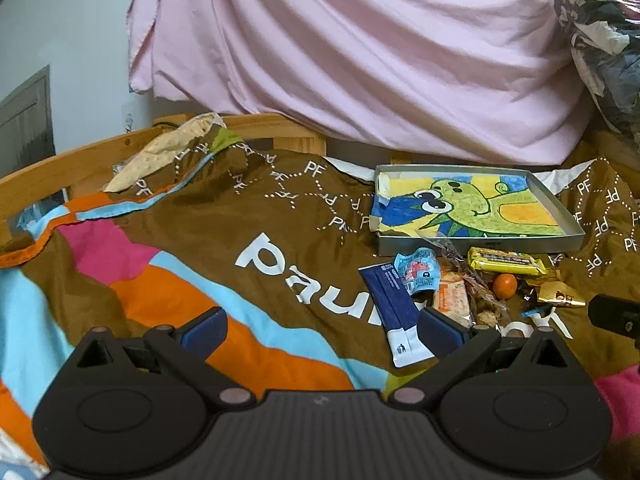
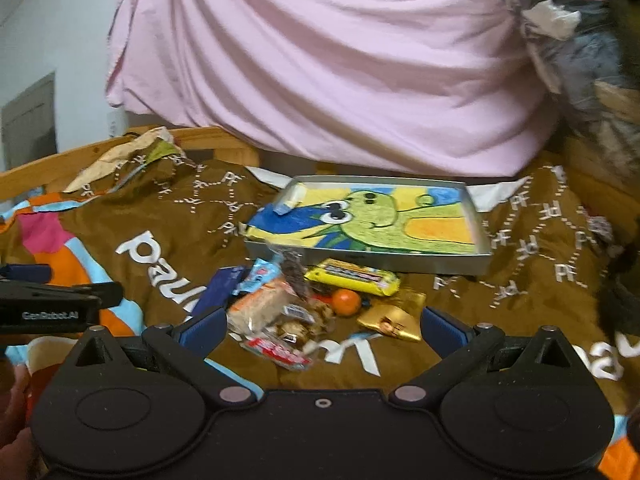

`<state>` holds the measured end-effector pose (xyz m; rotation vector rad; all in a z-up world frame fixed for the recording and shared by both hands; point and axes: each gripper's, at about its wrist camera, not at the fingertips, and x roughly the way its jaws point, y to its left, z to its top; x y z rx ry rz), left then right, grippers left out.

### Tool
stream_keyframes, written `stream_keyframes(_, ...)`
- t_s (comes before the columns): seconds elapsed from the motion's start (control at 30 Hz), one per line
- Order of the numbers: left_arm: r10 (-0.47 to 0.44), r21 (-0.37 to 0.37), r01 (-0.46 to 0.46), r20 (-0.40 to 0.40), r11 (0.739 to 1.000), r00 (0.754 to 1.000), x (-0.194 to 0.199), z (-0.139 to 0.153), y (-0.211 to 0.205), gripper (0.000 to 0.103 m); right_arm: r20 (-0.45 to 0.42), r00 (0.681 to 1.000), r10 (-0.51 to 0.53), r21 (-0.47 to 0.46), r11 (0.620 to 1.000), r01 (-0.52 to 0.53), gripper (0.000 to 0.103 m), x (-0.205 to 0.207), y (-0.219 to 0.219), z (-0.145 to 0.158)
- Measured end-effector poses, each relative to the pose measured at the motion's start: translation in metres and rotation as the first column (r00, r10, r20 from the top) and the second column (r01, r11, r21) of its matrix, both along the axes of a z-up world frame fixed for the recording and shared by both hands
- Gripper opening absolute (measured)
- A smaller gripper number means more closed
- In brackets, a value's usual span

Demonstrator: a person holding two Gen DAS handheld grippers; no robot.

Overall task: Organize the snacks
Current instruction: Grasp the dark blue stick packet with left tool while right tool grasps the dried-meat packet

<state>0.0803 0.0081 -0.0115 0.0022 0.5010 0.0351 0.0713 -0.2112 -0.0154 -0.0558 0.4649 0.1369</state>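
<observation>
Snack pile fronts tray (pink sheet behind).

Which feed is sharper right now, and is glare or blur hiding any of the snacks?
Left wrist view: sharp, the yellow bar and orange ball read cleanly, with only fisheye bending at the edges. Right wrist view: softer, motion-blurred, so wrapper print on the red-and-white packet smears. No strong glare in either; the tray rim is evenly lit.

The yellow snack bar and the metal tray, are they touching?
Cannot tell. In the right wrist view the yellow snack bar overlaps the near wall of the metal tray, but neither view shows contact or a gap plainly.
</observation>
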Motion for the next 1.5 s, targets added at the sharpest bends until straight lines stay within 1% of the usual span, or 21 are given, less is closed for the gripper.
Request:
stream_keyframes(0.17,-0.04,-0.019,0.039,-0.04,0.999,0.998,0.021,-0.003,0.002,0.103,-0.033,0.999,0.04,0.001,0.999,-0.04,0.102,0.022,-0.002,-0.006)
stream_keyframes(0.27,-0.06,-0.04,0.057,-0.08,0.998,0.995,0.038,-0.007,0.001,0.103,-0.059,0.997,0.043,0.014,0.999,-0.042,0.102,0.036,-0.007,-0.01)
stream_keyframes(0.37,-0.061,-0.073,0.054,-0.099,0.996,0.993,0.056,-0.011,-0.002,0.103,-0.079,0.996,0.036,0.026,0.999,-0.034,0.102,0.05,-0.011,-0.013)
stream_keyframes(0.47,-0.039,-0.087,0.03,-0.107,0.996,0.994,0.073,-0.016,-0.007,0.103,-0.094,0.995,0.017,0.058,0.998,-0.011,0.102,0.065,-0.017,-0.016)
stream_keyframes(0.57,-0.039,-0.066,0.032,-0.119,0.997,0.992,0.088,-0.02,-0.014,0.102,-0.114,0.993,0.0,0.083,0.997,0.009,0.102,0.082,-0.021,-0.02)
stream_keyframes(0.63,-0.057,-0.032,0.052,-0.14,0.998,0.989,0.098,-0.025,-0.021,0.103,-0.119,0.993,0.012,0.096,0.995,-0.001,0.102,0.092,-0.022,-0.024)
stream_keyframes(0.67,-0.069,-0.016,0.068,-0.156,0.998,0.985,0.104,-0.028,-0.024,0.102,-0.118,0.993,0.027,0.106,0.994,-0.014,0.102,0.097,-0.022,-0.026)
stream_keyframes(0.73,-0.097,-0.009,0.097,-0.189,0.995,0.977,0.115,-0.031,-0.028,0.102,-0.101,0.992,0.075,0.132,0.989,-0.061,0.102,0.105,-0.021,-0.029)
stream_keyframes(0.83,-0.127,-0.001,0.13,-0.222,0.991,0.967,0.126,-0.035,-0.029,0.102,-0.101,0.988,0.114,0.12,0.988,-0.102,0.102,0.115,-0.014,-0.035)
stream_keyframes(0.9,-0.145,0.0,0.15,-0.244,0.989,0.959,0.135,-0.038,-0.029,0.102,-0.111,0.984,0.139,0.112,0.986,-0.127,0.098,0.119,-0.011,-0.04)
stream_keyframes(0.97,-0.16,-0.021,0.16,-0.26,0.987,0.952,0.142,-0.041,-0.026,0.102,-0.126,0.978,0.169,0.111,0.982,-0.156,0.09,0.124,-0.008,-0.045)
stream_keyframes(1.0,-0.168,-0.035,0.164,-0.267,0.986,0.949,0.146,-0.042,-0.025,0.102,-0.133,0.974,0.183,0.113,0.979,-0.169,0.089,0.128,-0.007,-0.047)
stream_keyframes(1.03,-0.178,-0.048,0.171,-0.275,0.984,0.945,0.15,-0.044,-0.025,0.101,-0.139,0.971,0.193,0.114,0.978,-0.177,0.086,0.131,-0.006,-0.049)
stream_keyframes(1.13,-0.203,-0.083,0.186,-0.3,0.979,0.932,0.16,-0.048,-0.024,0.097,-0.142,0.967,0.209,0.111,0.975,-0.194,0.077,0.141,-0.003,-0.054)
stream_keyframes(1.2,-0.216,-0.099,0.194,-0.314,0.976,0.925,0.165,-0.049,-0.025,0.093,-0.138,0.967,0.213,0.122,0.973,-0.197,0.076,0.149,-0.004,-0.056)
stream_keyframes(1.23,-0.224,-0.107,0.2,-0.319,0.974,0.921,0.167,-0.049,-0.025,0.091,-0.141,0.965,0.221,0.132,0.97,-0.203,0.071,0.153,-0.003,-0.058)
stream_keyframes(1.3,-0.242,-0.123,0.213,-0.333,0.969,0.911,0.169,-0.051,-0.026,0.084,-0.156,0.96,0.232,0.148,0.967,-0.21,0.064,0.162,-0.001,-0.062)
stream_keyframes(1.33,-0.252,-0.125,0.222,-0.339,0.967,0.906,0.169,-0.053,-0.027,0.083,-0.168,0.955,0.243,0.16,0.963,-0.217,0.059,0.167,0.0,-0.064)
stream_keyframes(1.4,-0.258,-0.114,0.232,-0.349,0.966,0.901,0.17,-0.054,-0.029,0.081,-0.187,0.947,0.262,0.18,0.957,-0.229,0.054,0.173,0.002,-0.069)
stream_keyframes(1.5,-0.257,-0.12,0.229,-0.363,0.966,0.895,0.172,-0.056,-0.025,0.076,-0.202,0.939,0.277,0.217,0.948,-0.233,0.053,0.181,0.002,-0.07)
